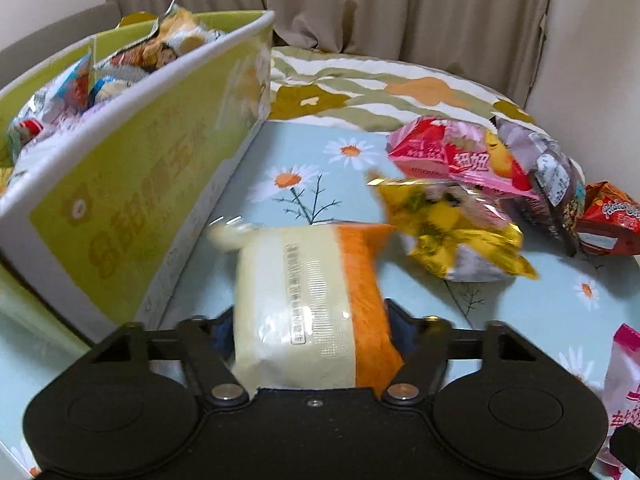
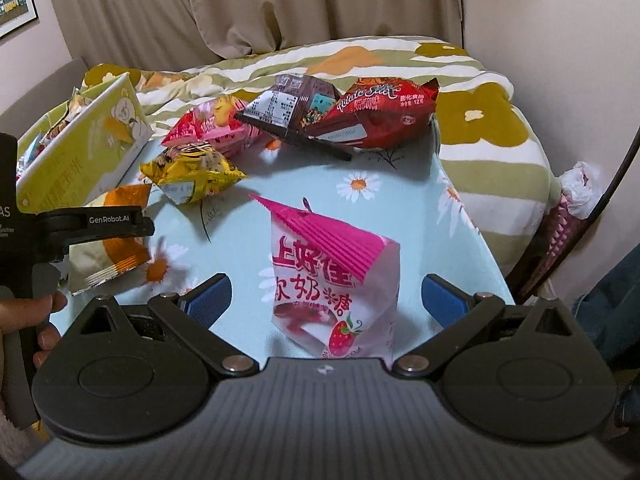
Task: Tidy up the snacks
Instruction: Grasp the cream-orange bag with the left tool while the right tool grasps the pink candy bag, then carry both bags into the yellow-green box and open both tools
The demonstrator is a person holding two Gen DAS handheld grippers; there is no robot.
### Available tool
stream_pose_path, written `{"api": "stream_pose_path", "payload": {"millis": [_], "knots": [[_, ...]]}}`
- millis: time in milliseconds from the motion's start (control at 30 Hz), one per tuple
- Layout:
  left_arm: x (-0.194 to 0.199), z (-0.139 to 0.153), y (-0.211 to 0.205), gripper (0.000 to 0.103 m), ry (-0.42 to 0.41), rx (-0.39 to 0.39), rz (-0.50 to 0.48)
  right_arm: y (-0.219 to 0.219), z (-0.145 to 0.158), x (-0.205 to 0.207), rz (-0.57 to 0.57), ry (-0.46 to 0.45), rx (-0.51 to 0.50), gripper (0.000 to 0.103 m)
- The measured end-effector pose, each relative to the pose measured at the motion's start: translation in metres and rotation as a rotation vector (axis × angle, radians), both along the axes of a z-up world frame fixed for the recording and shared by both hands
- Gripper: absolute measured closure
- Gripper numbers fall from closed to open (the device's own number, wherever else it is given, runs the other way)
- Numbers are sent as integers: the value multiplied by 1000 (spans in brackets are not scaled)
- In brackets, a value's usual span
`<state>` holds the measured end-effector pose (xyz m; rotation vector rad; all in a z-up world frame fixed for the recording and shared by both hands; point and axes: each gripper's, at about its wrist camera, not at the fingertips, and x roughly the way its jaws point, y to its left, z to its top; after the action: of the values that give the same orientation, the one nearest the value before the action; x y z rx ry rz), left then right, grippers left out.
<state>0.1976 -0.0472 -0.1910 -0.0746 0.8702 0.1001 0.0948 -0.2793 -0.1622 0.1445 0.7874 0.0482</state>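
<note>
My left gripper (image 1: 312, 320) is shut on a cream-and-orange snack packet (image 1: 308, 292), its pads pressing both sides just above the light-blue daisy sheet (image 1: 320, 152). In the right wrist view the same packet (image 2: 108, 264) hangs from the left gripper's finger (image 2: 116, 222). A green-and-white carton (image 1: 120, 200) holding several snack packets stands to its left. My right gripper (image 2: 326, 296) is open around an upright pink-and-white strawberry candy bag (image 2: 336, 280), with a gap on each side. Yellow (image 2: 192, 176), pink (image 2: 208, 128), brown (image 2: 288, 108) and red (image 2: 380, 116) packets lie beyond.
A rumpled floral quilt (image 2: 492, 128) rises behind and to the right of the sheet. Curtains hang behind it. An ice-cream-shaped toy (image 2: 572, 208) and a dark cable lean at the right wall. A hand (image 2: 44, 320) grips the left gripper's handle.
</note>
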Motion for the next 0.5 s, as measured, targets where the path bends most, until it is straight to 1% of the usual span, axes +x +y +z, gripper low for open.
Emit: {"api": "stream_pose_path", "payload": {"millis": [67,200,367,500], "knots": [[-1,0,1,34,-4,-4,-7,1,-3,0,2,5,-7,0],[-4,1,-2,35,-5,12,-30,7,-7,1,1,2,-55,0],[-13,2,-2,35,7,1,-41,12,-10,3,-1,-8,-93,0],[-21,4,1,35,15,-4,-47,17,-14,5,2,-1,-94,0]]}}
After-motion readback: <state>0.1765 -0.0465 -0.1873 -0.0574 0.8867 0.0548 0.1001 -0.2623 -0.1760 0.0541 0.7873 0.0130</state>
